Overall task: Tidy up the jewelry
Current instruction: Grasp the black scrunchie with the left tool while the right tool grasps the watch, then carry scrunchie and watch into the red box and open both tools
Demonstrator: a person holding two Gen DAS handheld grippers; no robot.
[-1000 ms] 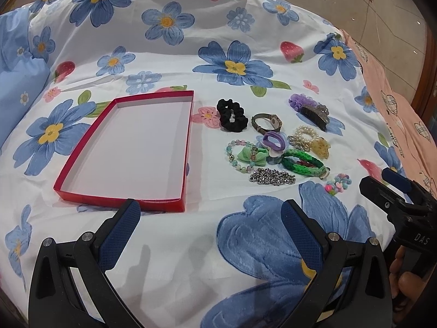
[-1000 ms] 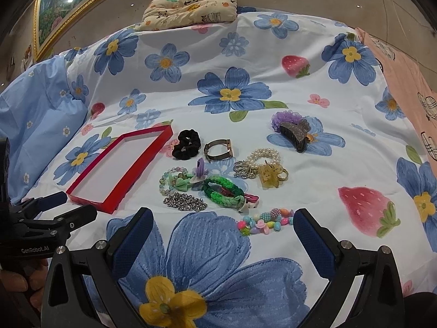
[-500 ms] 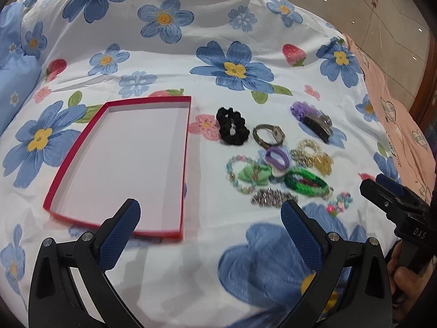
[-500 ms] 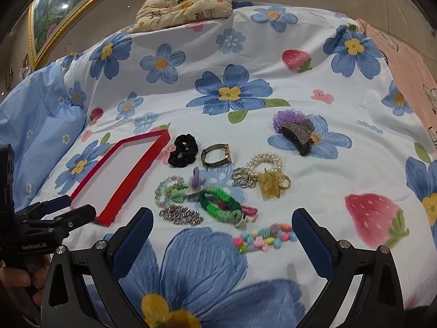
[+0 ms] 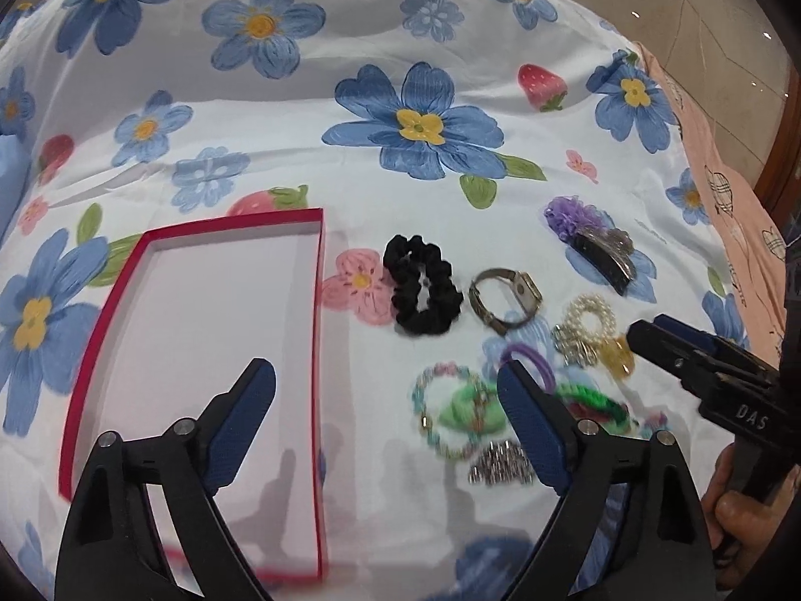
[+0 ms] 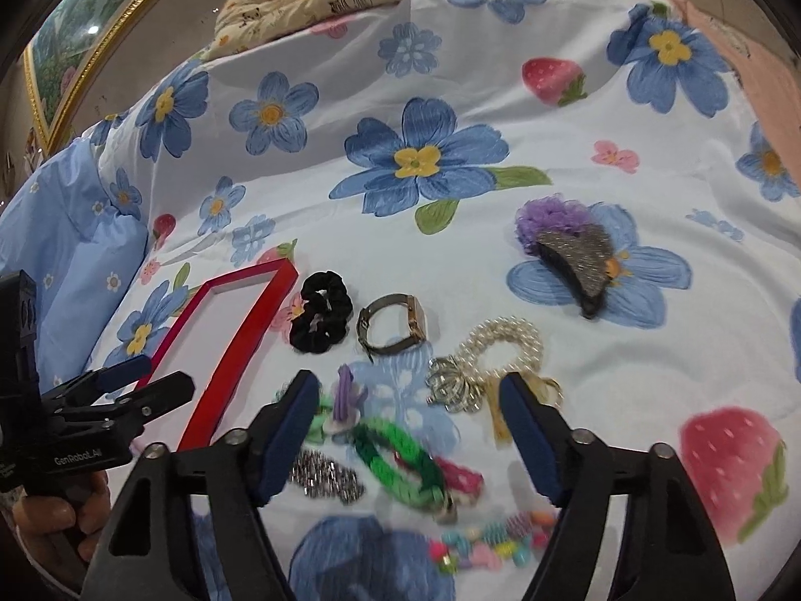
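1. The left gripper [image 5: 385,423] fills the bottom of the left wrist view, its two blue-padded fingers spread wide apart with nothing between them. One finger hangs over the red box [image 5: 210,350]; the other is over the cluster of jewelry.
2. The red box is a shallow tray with a white floor, lying on the floral bedspread [image 5: 415,50] in the lower left of that view. Nothing lies inside it.
3. Just right of the box, at mid-frame, sits a black scrunchie [image 5: 423,291], and beside it a wristwatch [image 5: 505,298] with a metal band, standing on its edge.
4. Further right are a pearl bracelet [image 5: 590,315] and, toward the upper right, a purple ruffled scrunchie [image 5: 573,215] touching a dark hair claw [image 5: 606,260].
5. Below the watch, a purple hair tie [image 5: 528,358], a pastel beaded bracelet [image 5: 445,415], a green braided band [image 5: 595,403] and a silver chain bracelet [image 5: 500,466] lie close together, partly blurred.
6. The right gripper [image 6: 408,433] takes up the bottom of the right wrist view, its fingers also held wide apart and empty, above the green band and chain.
7. In that view a string of colourful beads [image 6: 488,538] lies at the bottom centre, blurred.
8. Each gripper shows at the edge of the other's view: the right one at the right edge, the left one at the left edge, with a hand [image 6: 60,511] on its handle.
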